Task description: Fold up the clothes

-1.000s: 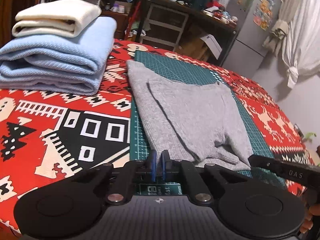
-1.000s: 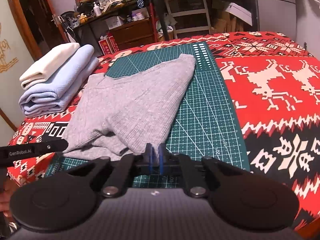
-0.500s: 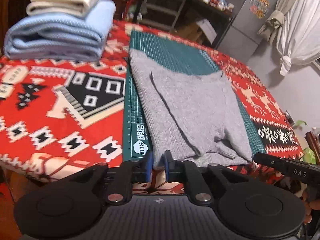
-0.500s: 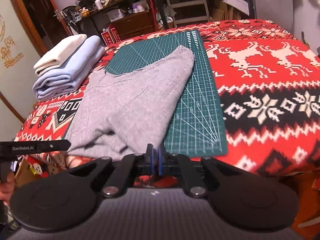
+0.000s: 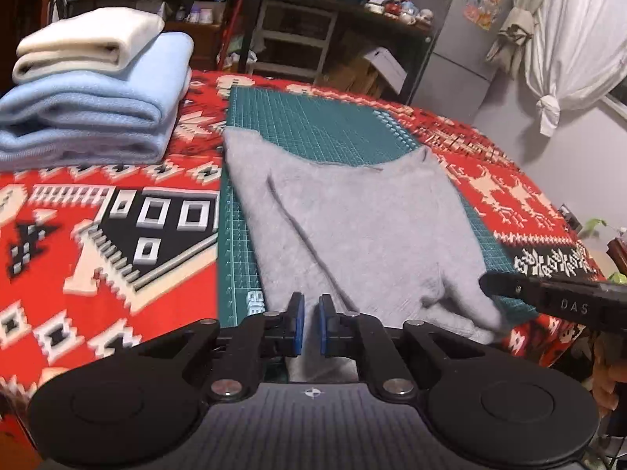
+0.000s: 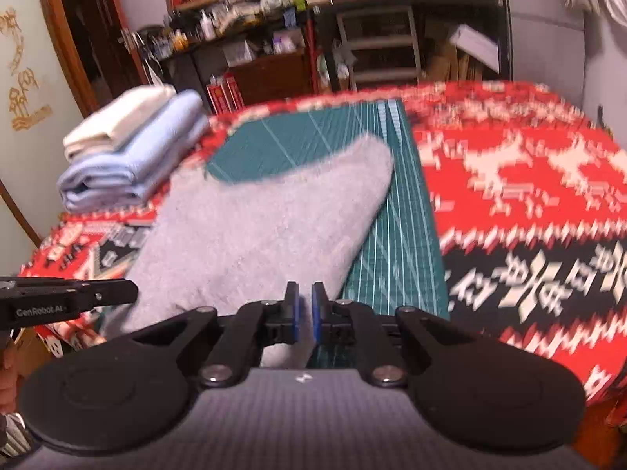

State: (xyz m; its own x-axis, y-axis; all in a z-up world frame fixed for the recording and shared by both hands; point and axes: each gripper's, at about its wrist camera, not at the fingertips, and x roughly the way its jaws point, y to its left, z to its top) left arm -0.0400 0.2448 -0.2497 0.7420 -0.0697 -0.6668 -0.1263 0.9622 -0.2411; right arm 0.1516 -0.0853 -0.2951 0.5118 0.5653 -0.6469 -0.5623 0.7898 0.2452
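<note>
My left tool [image 5: 309, 325] is sitting at the bottom centre of its view. Its jaws are closing, and the near hem of the gray sweater [image 5: 364, 235] is passing between the blue pads [image 5: 298, 325] and hanging below them, so I am gripping cloth. My right tool [image 6: 305, 323] is doing the same in its own blurred view: its jaws are closing, with the sweater's near right edge lying between the pads.

From the left tool the sweater is stretching away up the frame, its long axis running from bottom centre toward the top. It is lying flat, with a fold line slanting across it. The far edge is dipping in the middle between two raised corners. In the right view the cloth is running diagonally from lower left to a rounded far corner right of centre.

The sweater is lying on a green cutting mat [image 5: 313, 117], which is showing bare beyond the far edge. The mat is resting on the red patterned counter [image 5: 98, 235]. At upper left, a folded blue garment [image 5: 98, 117] is carrying a folded cream one [image 5: 86, 43].
</note>
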